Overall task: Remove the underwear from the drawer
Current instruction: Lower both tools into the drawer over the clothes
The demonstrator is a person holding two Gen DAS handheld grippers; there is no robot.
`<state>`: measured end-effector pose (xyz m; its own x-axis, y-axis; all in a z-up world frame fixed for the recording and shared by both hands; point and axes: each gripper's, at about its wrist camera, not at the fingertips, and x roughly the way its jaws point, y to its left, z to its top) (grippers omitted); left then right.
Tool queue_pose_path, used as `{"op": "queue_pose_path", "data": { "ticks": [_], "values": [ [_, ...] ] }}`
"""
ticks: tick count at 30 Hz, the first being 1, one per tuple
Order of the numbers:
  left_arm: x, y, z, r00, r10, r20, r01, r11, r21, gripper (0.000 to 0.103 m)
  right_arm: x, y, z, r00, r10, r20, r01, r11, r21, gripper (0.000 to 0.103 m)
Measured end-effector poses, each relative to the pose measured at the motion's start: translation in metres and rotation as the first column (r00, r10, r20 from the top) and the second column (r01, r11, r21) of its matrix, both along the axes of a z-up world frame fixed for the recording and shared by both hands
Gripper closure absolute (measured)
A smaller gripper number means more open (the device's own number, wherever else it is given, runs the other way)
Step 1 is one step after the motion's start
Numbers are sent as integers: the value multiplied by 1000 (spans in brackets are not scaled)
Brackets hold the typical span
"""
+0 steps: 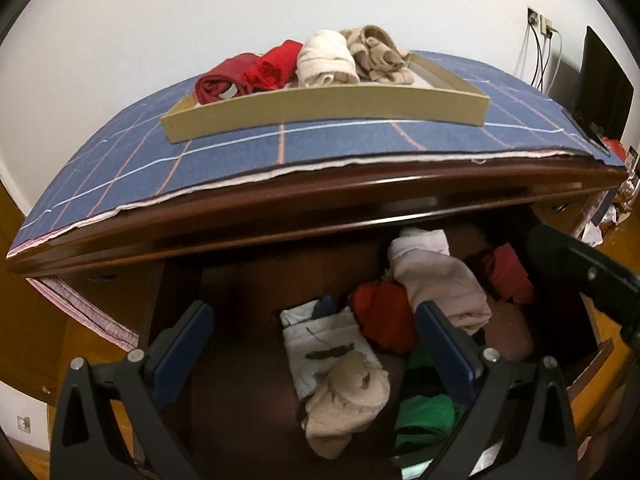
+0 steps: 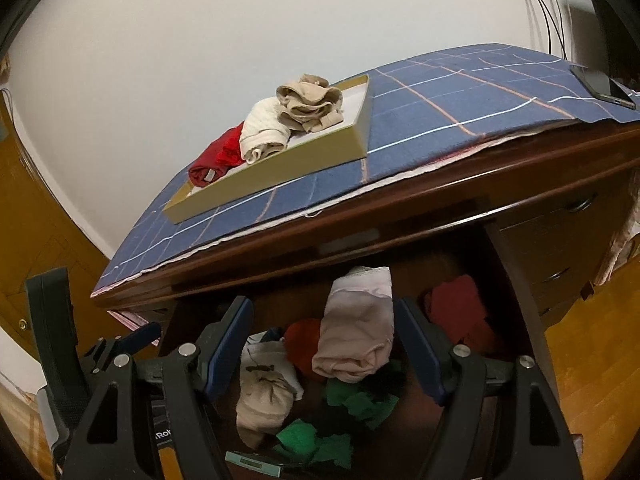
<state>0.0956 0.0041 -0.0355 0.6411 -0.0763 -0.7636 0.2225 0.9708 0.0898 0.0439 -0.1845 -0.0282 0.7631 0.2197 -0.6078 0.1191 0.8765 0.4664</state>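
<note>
A dark reddish-brown wooden chest (image 2: 440, 216) fills both views, its top covered by a blue checked cloth (image 1: 328, 140) on which a shallow tan cardboard tray (image 1: 320, 110) already holds four rolled garments, dark red, bright red, cream and beige. Below its front edge the open wooden drawer (image 2: 516, 280) holds the rest of the underwear in a loose heap. The largest piece is a pale pink folded pair (image 2: 358, 332); in the right wrist view it lies directly ahead of the right gripper (image 2: 324, 344), framed between the blue pads, its long axis running front to back along the line the fingers point. The right gripper's jaws stand parted with nothing in them, apart from the cloth on both sides. The left gripper (image 1: 316, 344) is likewise spread and empty; between its fingers lie a white patterned piece (image 1: 324, 344) and a cream knitted roll (image 1: 348, 396), with the pink pair off beyond its right finger. The right hand therefore looks better placed for the pink pair, the left for the white or cream one. An orange-red bundle (image 2: 304, 340) touches the pink pair's left side, green fabric (image 2: 360, 400) lies at its near end, and a dark red piece (image 2: 460, 312) sits apart by the drawer's right wall. The overhanging chest top crowds the back of the drawer, so open room for lifting is upward and toward the camera.
</note>
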Motion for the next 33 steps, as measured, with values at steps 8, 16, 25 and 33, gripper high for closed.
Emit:
{"op": "queue_pose_path", "data": {
  "ticks": [8, 16, 25, 33],
  "values": [
    [14, 29, -13, 998, 45, -50, -43, 998, 52, 1, 11, -2, -20, 993, 25, -114, -26, 1000, -6, 28],
    [22, 35, -31, 977, -17, -211, 23, 999, 25, 1, 21, -3, -35, 982, 70, -176, -65, 997, 34, 28],
    [22, 1, -55, 889, -194, -415, 195, 980, -41, 20, 22, -18, -38, 982, 55, -180, -42, 996, 77, 28],
    [24, -22, -83, 805, -262, -533, 281, 959, -47, 56, 32, -20, -46, 972, 67, -225, -47, 995, 93, 28]
  ]
}}
